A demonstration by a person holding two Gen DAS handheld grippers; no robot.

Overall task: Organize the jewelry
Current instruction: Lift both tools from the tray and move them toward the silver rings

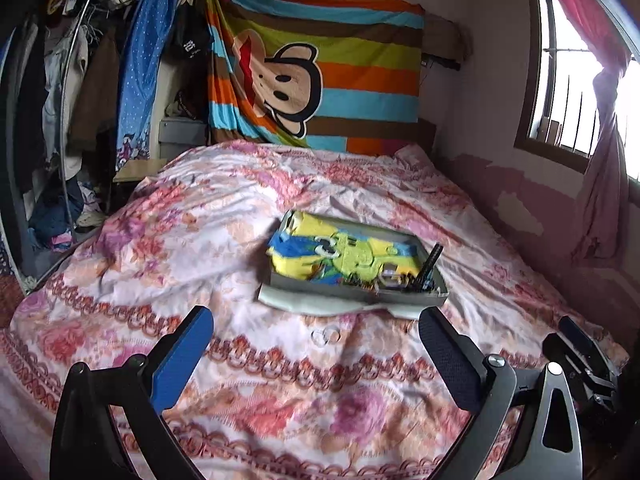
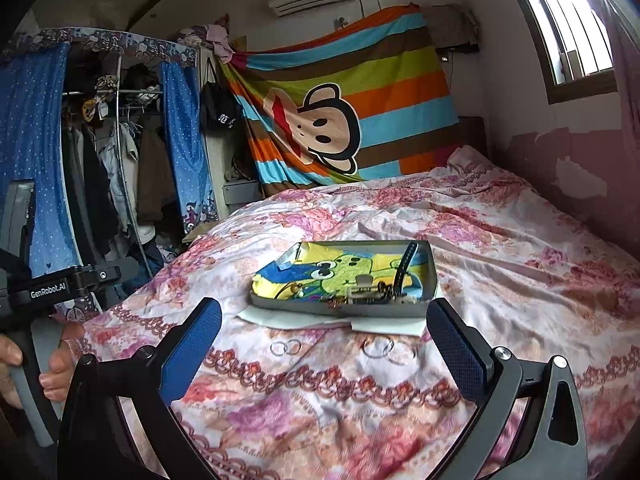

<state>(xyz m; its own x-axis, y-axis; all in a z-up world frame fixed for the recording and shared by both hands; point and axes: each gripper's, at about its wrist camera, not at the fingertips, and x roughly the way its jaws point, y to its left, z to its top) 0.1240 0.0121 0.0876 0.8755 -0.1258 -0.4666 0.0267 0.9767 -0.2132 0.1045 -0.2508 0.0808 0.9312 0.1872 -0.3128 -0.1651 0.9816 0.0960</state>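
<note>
A shallow grey box lined with a yellow, green and blue cartoon cloth lies on the floral bedspread, on a white sheet. Small jewelry pieces and a dark strap sit at its near right end. Loose thin rings lie on the bedspread in front of the box, with more rings further right. My left gripper is open and empty, short of the box. My right gripper is open and empty too, above the rings.
The bed fills the middle, with a striped monkey cloth hung behind it. An open wardrobe with clothes stands at the left; a window with pink curtain at the right. A hand holds the other gripper's handle at the left edge.
</note>
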